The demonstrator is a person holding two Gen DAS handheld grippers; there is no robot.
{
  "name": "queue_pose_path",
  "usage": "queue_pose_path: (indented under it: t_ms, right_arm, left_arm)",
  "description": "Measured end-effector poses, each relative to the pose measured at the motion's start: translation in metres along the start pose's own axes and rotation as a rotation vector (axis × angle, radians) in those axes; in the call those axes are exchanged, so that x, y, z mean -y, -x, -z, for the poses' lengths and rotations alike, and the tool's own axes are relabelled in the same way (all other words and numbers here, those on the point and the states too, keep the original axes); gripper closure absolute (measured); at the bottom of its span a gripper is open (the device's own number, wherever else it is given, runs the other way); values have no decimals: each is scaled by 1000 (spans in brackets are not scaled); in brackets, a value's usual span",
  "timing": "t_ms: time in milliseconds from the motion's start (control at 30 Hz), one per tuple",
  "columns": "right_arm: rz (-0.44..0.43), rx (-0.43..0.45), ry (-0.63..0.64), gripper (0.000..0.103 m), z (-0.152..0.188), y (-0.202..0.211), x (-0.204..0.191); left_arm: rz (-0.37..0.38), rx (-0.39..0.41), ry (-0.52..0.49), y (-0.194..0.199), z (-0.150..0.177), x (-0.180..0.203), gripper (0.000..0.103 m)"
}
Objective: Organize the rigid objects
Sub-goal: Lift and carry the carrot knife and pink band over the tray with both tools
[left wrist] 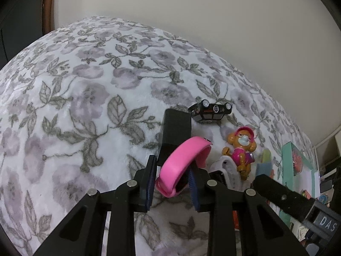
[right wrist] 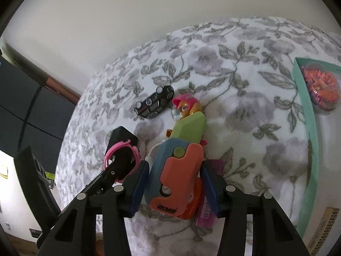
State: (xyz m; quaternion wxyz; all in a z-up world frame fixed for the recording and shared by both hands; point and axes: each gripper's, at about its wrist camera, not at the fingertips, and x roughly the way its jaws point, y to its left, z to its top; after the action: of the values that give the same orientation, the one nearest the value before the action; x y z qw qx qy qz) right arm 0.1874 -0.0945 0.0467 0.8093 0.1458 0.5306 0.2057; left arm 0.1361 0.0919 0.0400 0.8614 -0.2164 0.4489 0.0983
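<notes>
- Now our left gripper (left wrist: 172, 183) clamps the pink band (left wrist: 183, 164); black box (left wrist: 175, 132), toy car (left wrist: 210, 112) and figure (left wrist: 242, 147) lie just ahead.
- Only our right view shows the right gripper (right wrist: 174, 189) squeezing the orange-blue toy (right wrist: 174, 177), teal tray (right wrist: 309, 128) well right.

Left wrist cam: mounted behind own fingers (left wrist: 149, 183), looking fwd and steeply down onto floral blanket (left wrist: 74, 106), very close; wall beyond. Right wrist cam: same setup behind its fingers (right wrist: 210, 189), also angled down, close to blanket (right wrist: 245, 106), turned more toward a teal box (right wrist: 307, 115) at right. Shared by both: black toy car (left wrist: 210, 112) (right wrist: 154, 105), orange dog figure (left wrist: 240, 147) (right wrist: 185, 106), pink band (left wrist: 183, 164) (right wrist: 121, 157), teal box (left wrist: 286, 164).
</notes>
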Motion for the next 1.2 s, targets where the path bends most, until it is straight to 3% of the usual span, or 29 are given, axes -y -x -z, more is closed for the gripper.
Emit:
queue_pose_path:
  t_ms: [400, 767, 967, 1200]
  right_arm:
    - [-13, 180, -33, 51, -24, 80, 26]
    - [205, 336, -66, 51, -37, 152, 84]
    - [301, 384, -113, 51, -37, 179, 127]
    - [408, 403, -215, 51, -32, 198, 192]
  left_arm:
    - [22, 63, -21, 44, -24, 43, 76]
    - [179, 118, -110, 72, -27, 165, 76]
    - [256, 53, -154, 49, 0, 221, 76]
    - [274, -16, -199, 14, 29, 261, 76]
